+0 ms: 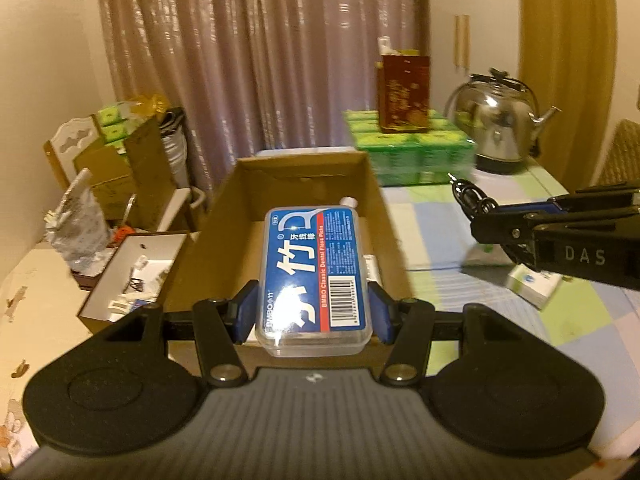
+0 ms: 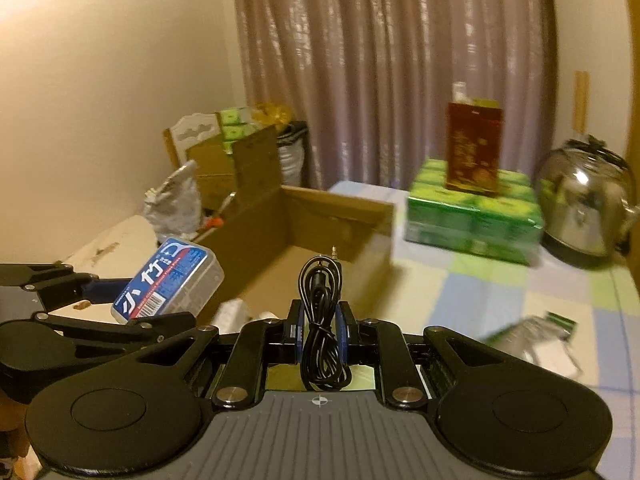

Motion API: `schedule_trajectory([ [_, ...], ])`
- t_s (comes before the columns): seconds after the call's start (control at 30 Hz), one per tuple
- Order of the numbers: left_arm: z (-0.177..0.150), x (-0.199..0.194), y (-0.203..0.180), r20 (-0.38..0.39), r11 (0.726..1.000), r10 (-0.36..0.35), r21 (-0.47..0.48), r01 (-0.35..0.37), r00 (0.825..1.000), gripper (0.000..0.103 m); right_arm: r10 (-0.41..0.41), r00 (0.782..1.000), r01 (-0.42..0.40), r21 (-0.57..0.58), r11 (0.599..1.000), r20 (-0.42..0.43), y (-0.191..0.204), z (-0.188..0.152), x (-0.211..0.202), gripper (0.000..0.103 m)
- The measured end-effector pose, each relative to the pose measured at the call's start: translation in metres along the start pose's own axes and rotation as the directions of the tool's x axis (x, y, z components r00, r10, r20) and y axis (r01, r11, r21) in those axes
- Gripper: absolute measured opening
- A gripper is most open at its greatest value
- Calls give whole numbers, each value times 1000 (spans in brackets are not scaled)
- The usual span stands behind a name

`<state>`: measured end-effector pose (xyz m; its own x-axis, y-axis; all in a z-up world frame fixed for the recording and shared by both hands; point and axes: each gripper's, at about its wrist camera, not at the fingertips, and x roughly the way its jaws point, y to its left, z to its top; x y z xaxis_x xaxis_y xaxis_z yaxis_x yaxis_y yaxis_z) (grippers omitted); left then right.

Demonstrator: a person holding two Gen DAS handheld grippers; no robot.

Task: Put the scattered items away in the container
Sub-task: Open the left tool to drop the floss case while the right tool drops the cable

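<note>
Our left gripper [image 1: 314,312] has its fingers [image 1: 246,310] clamped on the long sides of the floss pick box [image 1: 316,272], a clear flat case with a blue label, gripped near its rear end. Its long axis runs straight ahead along the fingers and out over the near wall of the cardboard box [image 1: 396,248]. Our right gripper [image 2: 319,334] is clenched on a coiled black audio cable [image 2: 320,320], the bundle pinched at its waist, with the plug end pointing forward and a loop hanging behind the fingers.

Both loads are carried off the table [image 2: 500,292]. The cardboard box, the container we are filling, lies directly ahead of and below the left gripper, open side up, with a few small white items already on its floor. From the right wrist view the same opening lies ahead and to the left, so the cable must travel sideways as well as forward. We judge the left hand the nearer. A white packet [image 1: 532,284] lies on the checked tablecloth, right of the box.
</note>
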<state>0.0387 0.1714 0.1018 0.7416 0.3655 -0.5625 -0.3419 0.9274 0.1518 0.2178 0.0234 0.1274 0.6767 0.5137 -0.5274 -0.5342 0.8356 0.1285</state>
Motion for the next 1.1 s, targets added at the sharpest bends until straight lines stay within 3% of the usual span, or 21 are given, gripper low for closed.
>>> schedule_trajectory([
  [0.4, 4, 29, 52, -27, 999, 23, -34, -24, 999, 51, 37, 998, -38, -34, 999, -41, 30, 15, 56, 13],
  [1.1, 7, 65, 62, -53, 998, 1, -57, -4, 999, 52, 26, 998, -28, -27, 999, -64, 30, 19, 85, 13],
])
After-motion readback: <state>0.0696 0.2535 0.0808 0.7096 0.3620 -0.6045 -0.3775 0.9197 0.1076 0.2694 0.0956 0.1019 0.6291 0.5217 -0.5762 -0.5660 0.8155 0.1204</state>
